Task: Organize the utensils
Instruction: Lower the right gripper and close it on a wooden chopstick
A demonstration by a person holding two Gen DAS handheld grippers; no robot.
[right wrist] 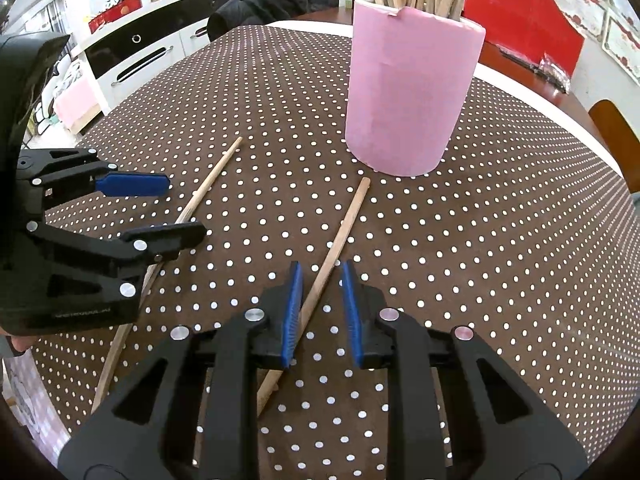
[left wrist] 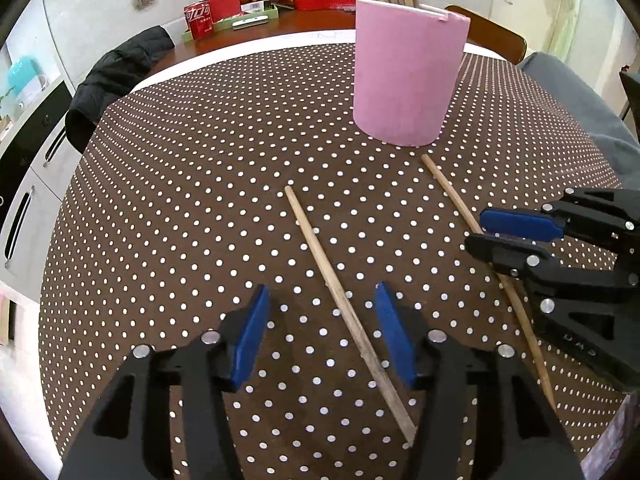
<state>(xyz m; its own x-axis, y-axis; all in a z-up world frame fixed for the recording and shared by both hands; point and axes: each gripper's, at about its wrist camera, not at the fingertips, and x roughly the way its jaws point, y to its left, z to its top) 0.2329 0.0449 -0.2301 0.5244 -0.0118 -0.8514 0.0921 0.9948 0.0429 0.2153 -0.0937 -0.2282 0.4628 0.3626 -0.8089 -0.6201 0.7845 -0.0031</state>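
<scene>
1. Two loose wooden sticks lie flat on the dotted tablecloth [left wrist: 180, 184], both in front of the pink holder [left wrist: 408, 76], which is already stuffed with more sticks standing upright.
2. The left gripper [left wrist: 322, 334] hangs over the left stick [left wrist: 348, 312] with its fingers wide apart. The stick runs slantwise between the blue pads [left wrist: 252, 336] and neither pad touches it.
3. The right gripper [right wrist: 322, 312] straddles the right stick [right wrist: 336, 240]. Its fingers are much closer together, but there's a gap on both sides, so no clamp yet.
4. To do this well, I'd turn each wrist so the pads sit square to the stick rather than crossing it at an angle, then drop low enough to pinch the wood and not the cloth.
5. Grab around mid-length, otherwise the long end probably droops and swings.
6. The holder is crowded, so aim the tip into a gap at the rim.
</scene>
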